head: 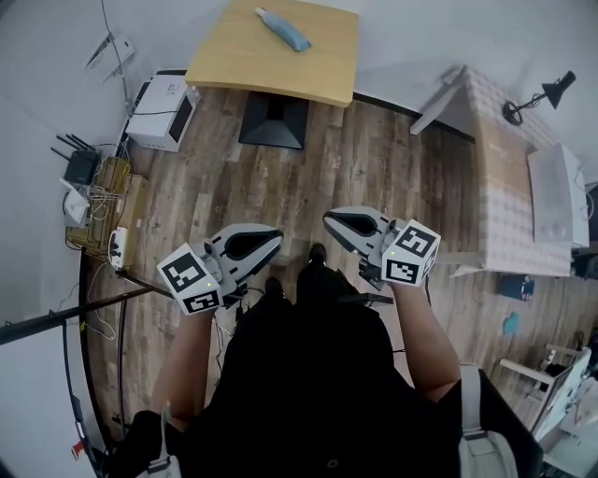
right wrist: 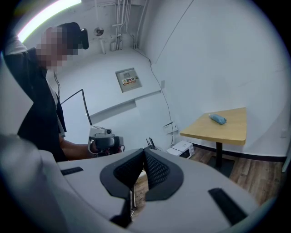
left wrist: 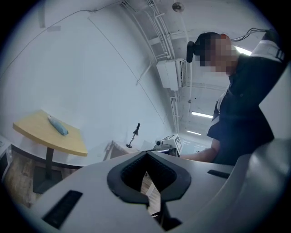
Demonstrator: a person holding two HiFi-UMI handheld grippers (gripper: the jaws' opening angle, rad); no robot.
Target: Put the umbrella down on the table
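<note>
Umbrella [head: 283, 29] lying flat on yellow surface [head: 280, 70] at 12 o'clock. Left gripper [head: 274, 237] and right gripper [head: 330, 221] hovering at 6 o'clock, both closed, empty, likely because placing is finished.

The left gripper [left wrist: 146, 154] fills the view from 4 to 8 o'clock. Its dark-padded fingers [left wrist: 125, 175] meet at the tips with nothing between them, and only wooden floor [left wrist: 148, 184] shows through the slot below. At 9 o'clock stands a yellow counter [left wrist: 68, 142] on a dark pedestal, with a folded blue umbrella [left wrist: 58, 126] lying on top. Just above the fingertips sits the right gripper [left wrist: 169, 144], held by the person [left wrist: 245, 104] at 2 o'clock. A black desk lamp [left wrist: 135, 132] stands near centre.
</note>
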